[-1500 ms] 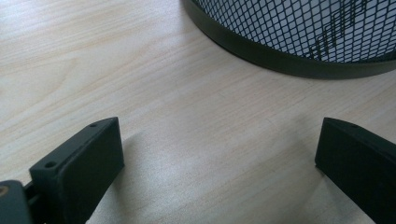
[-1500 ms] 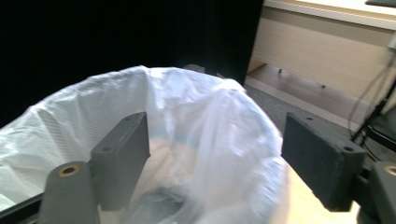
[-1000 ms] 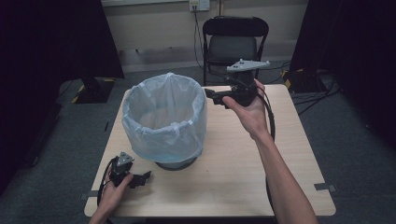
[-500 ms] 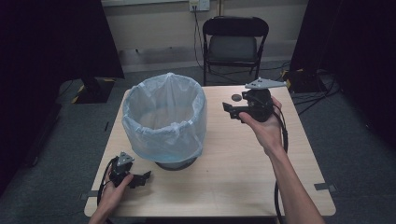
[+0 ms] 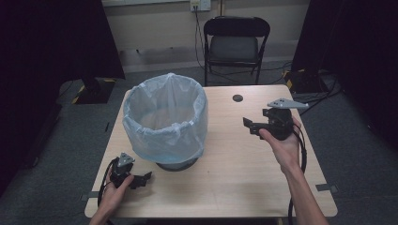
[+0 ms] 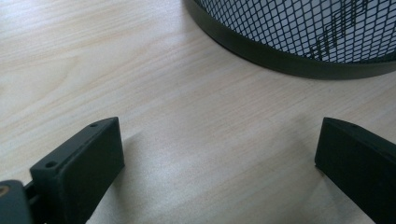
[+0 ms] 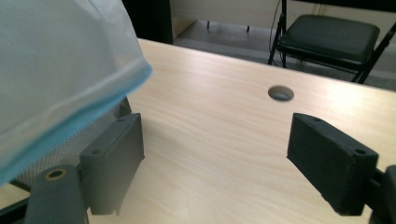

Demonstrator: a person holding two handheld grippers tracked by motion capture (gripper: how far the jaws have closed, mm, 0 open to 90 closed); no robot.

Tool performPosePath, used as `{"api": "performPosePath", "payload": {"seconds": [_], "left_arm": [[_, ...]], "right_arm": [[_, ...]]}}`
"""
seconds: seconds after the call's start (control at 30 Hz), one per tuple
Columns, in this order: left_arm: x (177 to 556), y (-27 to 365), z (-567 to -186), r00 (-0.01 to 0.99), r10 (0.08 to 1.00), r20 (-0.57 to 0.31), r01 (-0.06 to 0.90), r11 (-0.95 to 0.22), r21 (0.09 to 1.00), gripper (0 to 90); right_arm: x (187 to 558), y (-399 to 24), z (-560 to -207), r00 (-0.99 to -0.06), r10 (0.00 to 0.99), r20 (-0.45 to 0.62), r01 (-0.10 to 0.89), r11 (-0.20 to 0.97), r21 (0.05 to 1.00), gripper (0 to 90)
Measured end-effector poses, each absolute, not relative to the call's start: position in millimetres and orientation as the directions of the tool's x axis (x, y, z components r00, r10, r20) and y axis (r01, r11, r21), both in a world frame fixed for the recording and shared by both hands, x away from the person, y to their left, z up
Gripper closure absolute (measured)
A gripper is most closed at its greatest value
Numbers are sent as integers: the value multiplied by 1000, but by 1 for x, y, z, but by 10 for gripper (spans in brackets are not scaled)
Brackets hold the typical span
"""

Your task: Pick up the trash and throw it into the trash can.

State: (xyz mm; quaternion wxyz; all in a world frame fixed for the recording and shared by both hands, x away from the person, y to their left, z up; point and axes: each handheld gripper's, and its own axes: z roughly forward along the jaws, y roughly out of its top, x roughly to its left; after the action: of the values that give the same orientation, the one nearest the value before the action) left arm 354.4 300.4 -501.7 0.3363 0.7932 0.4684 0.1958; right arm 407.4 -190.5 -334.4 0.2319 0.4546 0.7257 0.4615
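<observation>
bin point(image 5: 165, 123) with pale blue liner, left half of table point(image 5: 225, 187), nearer its far edge | right gripper point(image 5: 248, 125) off bin's right side, wide, empty, jaws just opening | left gripper point(image 5: 146, 178) near front-left corner, wide, empty | step: liner looks fitted; next probably rest right gripper.

A black wire-mesh wastebasket point(image 5: 176, 161) stands upright on the pale wooden table point(image 5: 244, 173), left of its middle. A translucent light-blue bag point(image 5: 164, 119) lines it, folded over the rim and hanging down most of the outside. It looks empty inside, though the film blurs the bottom.
</observation>
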Motion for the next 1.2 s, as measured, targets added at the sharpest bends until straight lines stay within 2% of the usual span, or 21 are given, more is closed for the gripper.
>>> {"api": "performPosePath", "payload": {"seconds": [0.5,0.87,1.2], "left_arm": [[353,299,-502,480,877,-2,615,-334,715,7],[352,299,-501,477,879,-1,615,-332,715,8],[352,299,-501,476,879,1,616,-334,714,6]], "right_arm": [[386,-223,-399,-404,913,62,521,173,836,182],[375,-233,-457,-345,939,6,625,225,748,196],[372,-244,-493,-263,964,43,688,156,708,180]]}}
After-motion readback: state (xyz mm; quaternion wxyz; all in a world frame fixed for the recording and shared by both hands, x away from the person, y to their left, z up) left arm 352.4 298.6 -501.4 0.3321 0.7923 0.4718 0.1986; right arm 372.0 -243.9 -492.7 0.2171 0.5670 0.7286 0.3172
